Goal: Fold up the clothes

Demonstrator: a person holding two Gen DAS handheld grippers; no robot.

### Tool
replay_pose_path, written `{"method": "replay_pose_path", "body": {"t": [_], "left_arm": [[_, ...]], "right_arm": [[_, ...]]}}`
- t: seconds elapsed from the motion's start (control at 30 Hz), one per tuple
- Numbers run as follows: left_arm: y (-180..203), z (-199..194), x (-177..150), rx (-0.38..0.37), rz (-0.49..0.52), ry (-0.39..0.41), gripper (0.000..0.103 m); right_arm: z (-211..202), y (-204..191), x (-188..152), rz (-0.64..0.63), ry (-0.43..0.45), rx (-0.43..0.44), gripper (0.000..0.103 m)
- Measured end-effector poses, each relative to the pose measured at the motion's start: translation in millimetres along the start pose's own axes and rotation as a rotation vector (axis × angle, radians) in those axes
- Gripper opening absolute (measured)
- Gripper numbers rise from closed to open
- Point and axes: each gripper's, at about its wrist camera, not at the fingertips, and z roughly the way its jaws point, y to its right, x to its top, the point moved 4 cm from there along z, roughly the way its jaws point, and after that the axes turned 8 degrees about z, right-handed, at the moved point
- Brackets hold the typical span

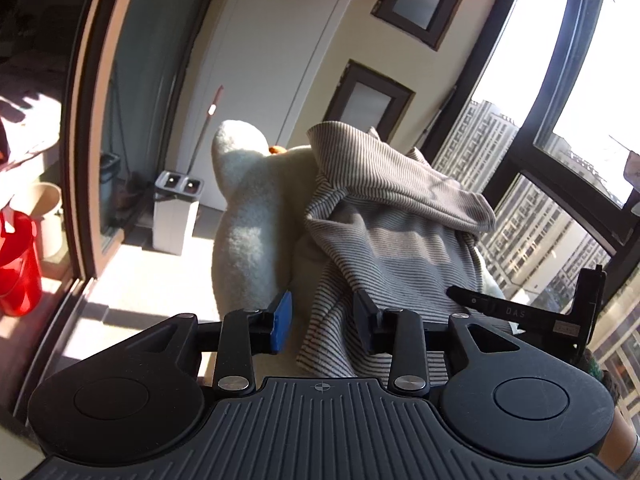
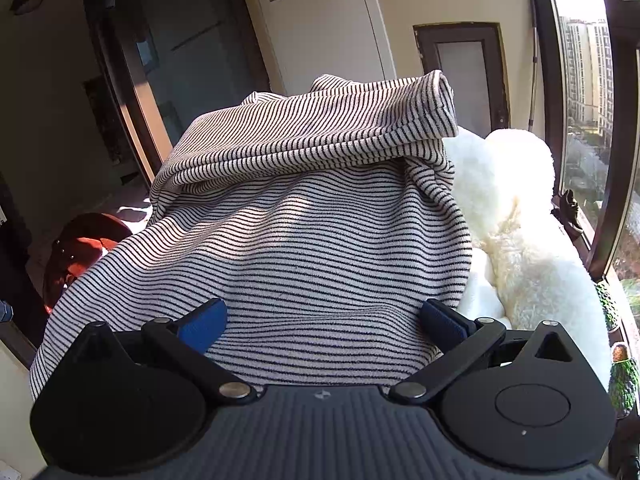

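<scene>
Right tool (image 2: 322, 322) stands wide apart, its blue-padded fingers (image 2: 204, 326) spread over the near hem of the striped garment (image 2: 304, 216) with cloth between them but nothing pinched; whether the pads touch the fabric, cannot tell. Left tool (image 1: 322, 320) is open more narrowly, a hanging fold of the same garment lying between its fingers, not clamped. Largest item: white plush toy (image 2: 528, 248), serving as the support in place of a desk; the garment is draped over it, presumably so the cloth hangs clear for handling. Garment state: one part, a sleeve by the look of it, is laid across the top as a doubled band (image 2: 320, 136), the body slack and wrinkled below. Judgement: partly folded or partly opened out; either fits. Red bucket (image 1: 16, 264) on floor at left, not involved.
</scene>
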Motion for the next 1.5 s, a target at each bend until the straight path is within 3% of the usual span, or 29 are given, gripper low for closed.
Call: {"method": "replay_pose_path", "body": {"t": [0.17,0.33,0.57,0.8,1.07,1.1,1.13,1.2,1.33,1.4,1.5], "left_arm": [[-4.6,26.3,-4.5,-0.012,-0.028,-0.084,0.057],[-5.4,37.5,-3.5,-0.015,-0.020,-0.091,0.070],[-1.6,36.5,-15.6,-0.029,0.002,-0.089,0.070],[-5.0,23.2,-31.2,-0.029,-0.010,-0.078,0.054],[23.6,33.2,-41.4,-0.038,0.110,-0.098,0.054],[25.0,35.0,-41.2,-0.023,0.114,-0.099,0.040],[26.3,35.8,-40.5,-0.010,0.117,-0.101,0.018],[33.5,25.1,-34.9,0.000,0.128,-0.070,0.012],[50.4,-14.0,-20.8,0.000,0.159,-0.015,0.011],[47.9,-19.2,-23.9,-0.008,0.124,-0.043,0.011],[39.9,-9.7,-39.6,0.069,0.165,-0.123,0.014]], "right_arm": [[0.9,-2.3,-1.1,-0.005,0.002,-0.006,0.103],[0.6,-1.8,-1.2,-0.007,0.000,-0.007,0.103],[-1.0,-0.9,-2.3,-0.007,0.008,-0.004,0.103],[0.0,0.0,-1.1,-0.009,0.000,0.000,0.103],[1.1,0.7,1.0,-0.012,-0.020,0.001,0.103],[1.0,0.9,1.3,-0.013,-0.022,0.001,0.103],[1.0,1.1,1.7,-0.013,-0.024,0.001,0.103],[0.8,1.5,2.3,-0.014,-0.029,0.001,0.103],[0.5,2.4,3.3,-0.016,-0.037,0.003,0.103],[0.0,3.8,1.9,-0.012,-0.028,0.011,0.103],[-1.0,5.1,0.4,-0.008,-0.015,0.017,0.103]]}}
